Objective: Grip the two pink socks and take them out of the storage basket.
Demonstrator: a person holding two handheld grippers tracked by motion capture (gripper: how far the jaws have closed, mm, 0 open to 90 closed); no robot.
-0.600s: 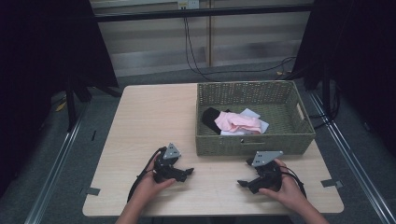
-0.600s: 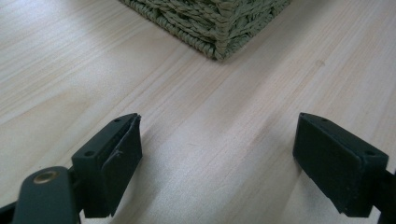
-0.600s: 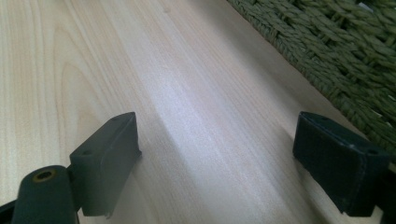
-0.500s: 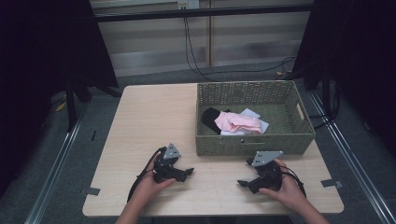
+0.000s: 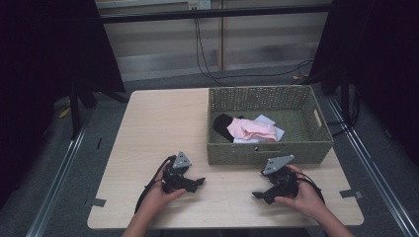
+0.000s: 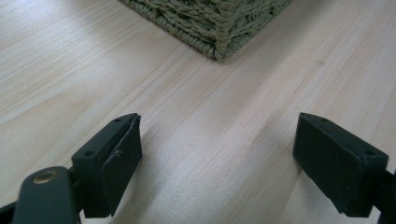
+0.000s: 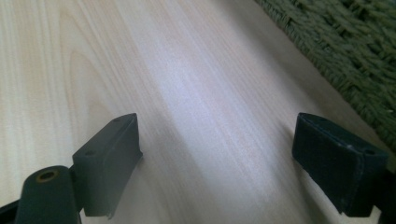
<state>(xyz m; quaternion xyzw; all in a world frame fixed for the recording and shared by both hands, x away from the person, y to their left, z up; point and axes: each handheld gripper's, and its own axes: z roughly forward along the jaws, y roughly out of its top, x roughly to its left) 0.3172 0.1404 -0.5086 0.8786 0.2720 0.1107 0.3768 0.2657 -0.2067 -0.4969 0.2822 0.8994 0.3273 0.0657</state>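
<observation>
A green woven basket (image 5: pixel 269 148) sits on the far right part of the light wooden tabletop (image 5: pixel 163 128), and it holds a small heap of cloth items — a black piece (image 5: pixel 223 125) at the left, a pink piece (image 5: pixel 252 129) draped over the middle, and white pieces (image 5: pixel 269 133) showing beneath and to the right of the pink. What kind of garments these are cannot be told from the high view. The heap lies against the basket's near wall, toward its left half, with bare woven floor to the right of it. On the near side of the tabletop, in front of the basket, each hand holds a gripper down low on the wood: the left gripper (image 5: pixel 195 183) near the basket's near-left corner, the right gripper (image 5: pixel 260 195) below the basket's near wall, the two well apart and pointing toward each other. The left gripper view brings that basket corner close, its braided weave standing on the wood just ahead of jaws that are spread wide with nothing between them. The right gripper view shows the basket's wall along its upper right edge — and its own jaws likewise stand wide apart over bare wood.
</observation>
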